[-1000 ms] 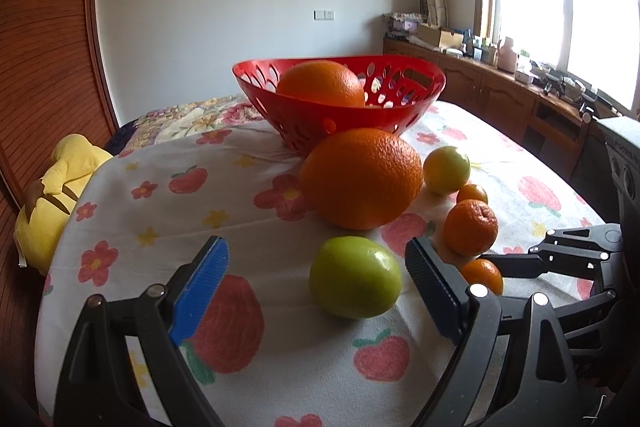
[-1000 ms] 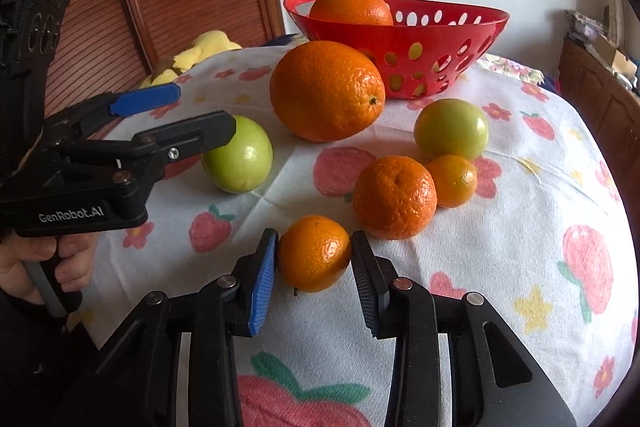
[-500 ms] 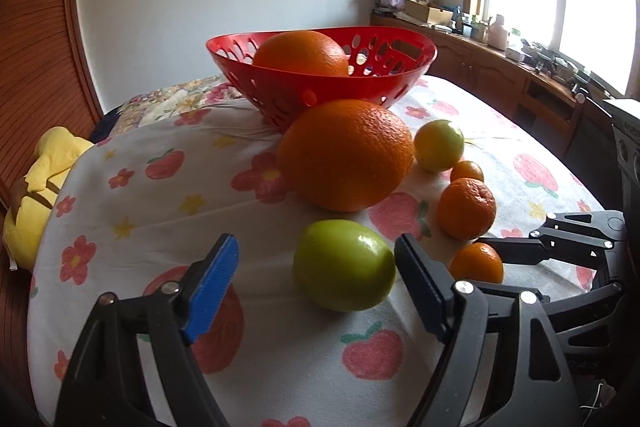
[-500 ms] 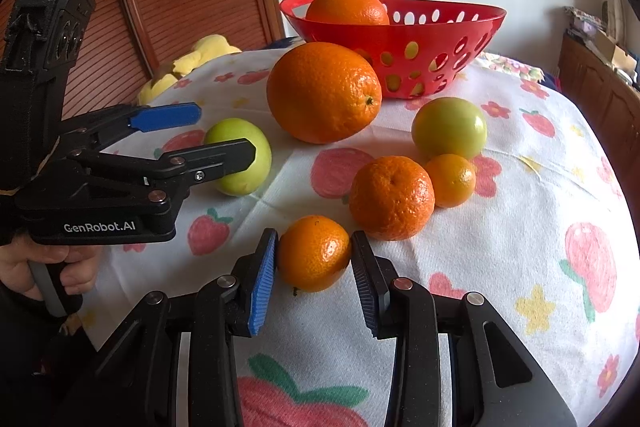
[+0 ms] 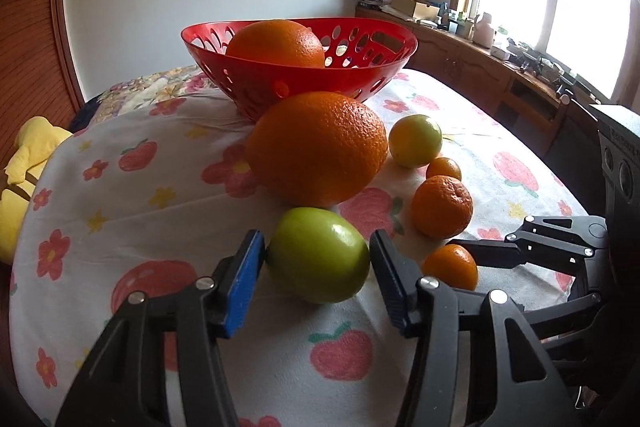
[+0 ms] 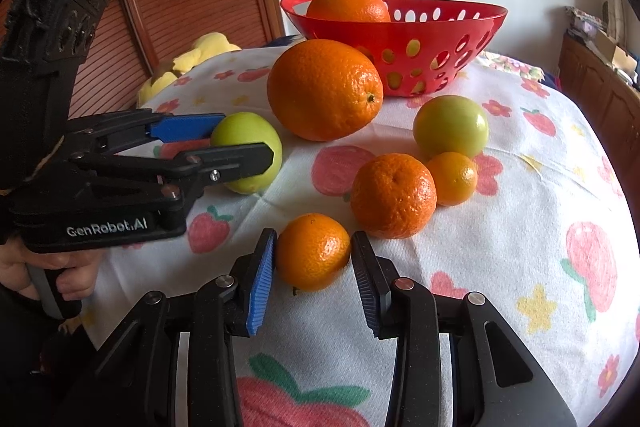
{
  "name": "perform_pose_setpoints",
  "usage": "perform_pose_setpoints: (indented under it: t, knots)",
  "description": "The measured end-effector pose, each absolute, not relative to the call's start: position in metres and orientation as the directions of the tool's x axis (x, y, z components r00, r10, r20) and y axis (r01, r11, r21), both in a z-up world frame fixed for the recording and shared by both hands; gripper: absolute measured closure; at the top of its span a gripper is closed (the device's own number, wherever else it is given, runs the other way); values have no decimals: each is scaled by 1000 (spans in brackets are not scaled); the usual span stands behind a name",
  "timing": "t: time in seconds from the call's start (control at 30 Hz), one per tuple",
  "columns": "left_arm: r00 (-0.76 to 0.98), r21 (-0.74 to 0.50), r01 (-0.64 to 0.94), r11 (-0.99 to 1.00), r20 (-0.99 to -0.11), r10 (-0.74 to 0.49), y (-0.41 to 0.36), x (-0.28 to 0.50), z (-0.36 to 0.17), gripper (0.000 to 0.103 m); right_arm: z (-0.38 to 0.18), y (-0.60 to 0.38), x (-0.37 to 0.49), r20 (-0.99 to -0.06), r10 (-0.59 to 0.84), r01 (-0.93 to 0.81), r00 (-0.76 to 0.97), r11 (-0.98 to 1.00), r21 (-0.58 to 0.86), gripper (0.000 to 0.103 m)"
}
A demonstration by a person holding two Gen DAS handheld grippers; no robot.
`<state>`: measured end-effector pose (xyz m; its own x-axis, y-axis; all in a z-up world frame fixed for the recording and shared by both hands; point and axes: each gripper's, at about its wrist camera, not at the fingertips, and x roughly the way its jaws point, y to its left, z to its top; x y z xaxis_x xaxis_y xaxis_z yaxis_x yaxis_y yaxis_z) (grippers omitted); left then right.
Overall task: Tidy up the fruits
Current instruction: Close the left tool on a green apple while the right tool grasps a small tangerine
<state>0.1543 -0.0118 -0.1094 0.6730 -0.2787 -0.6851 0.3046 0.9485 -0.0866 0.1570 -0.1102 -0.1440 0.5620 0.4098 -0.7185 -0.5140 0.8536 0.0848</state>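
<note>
A green apple (image 5: 318, 261) lies on the flowered tablecloth (image 5: 132, 211). My left gripper (image 5: 317, 241) has a pad on each side of it, and its jaws are closing with both pads touching the skin. The right wrist view shows the same grip, the left gripper (image 6: 244, 139) on the apple (image 6: 248, 129). My right gripper (image 6: 314, 241) is shut on a small mandarin (image 6: 314, 251) that rests on the cloth. At the back a red basket (image 6: 480, 23) holds one big orange (image 6: 348, 5). A second big orange (image 6: 324, 89) sits in front of it.
A yellow-green fruit (image 6: 450, 127), a medium mandarin (image 6: 394, 195) and a tiny one (image 6: 454, 179) lie loose right of the grippers. A yellow plush (image 6: 200, 51) sits at the table's far left edge. A wooden sideboard (image 5: 500, 79) runs under the window. A hand (image 6: 60, 275) grips the left tool.
The left gripper's jaws have come together from wide apart until both pads meet the green apple, and it has tipped down slightly. The right gripper and its mandarin have not moved.
</note>
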Motion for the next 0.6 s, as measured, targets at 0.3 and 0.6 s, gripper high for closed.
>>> perform_pose_setpoints:
  t: [0.3, 0.6]
  knots:
    - [680, -82, 303, 949, -679, -276, -12, 154, -110, 47, -145, -108, 158, -721, 406, -516, 562, 853, 78, 65]
    - [670, -84, 292, 953, -693, -266, -9, 158, -115, 46, -146, -107, 158, -723, 401, -514, 562, 854, 74, 66]
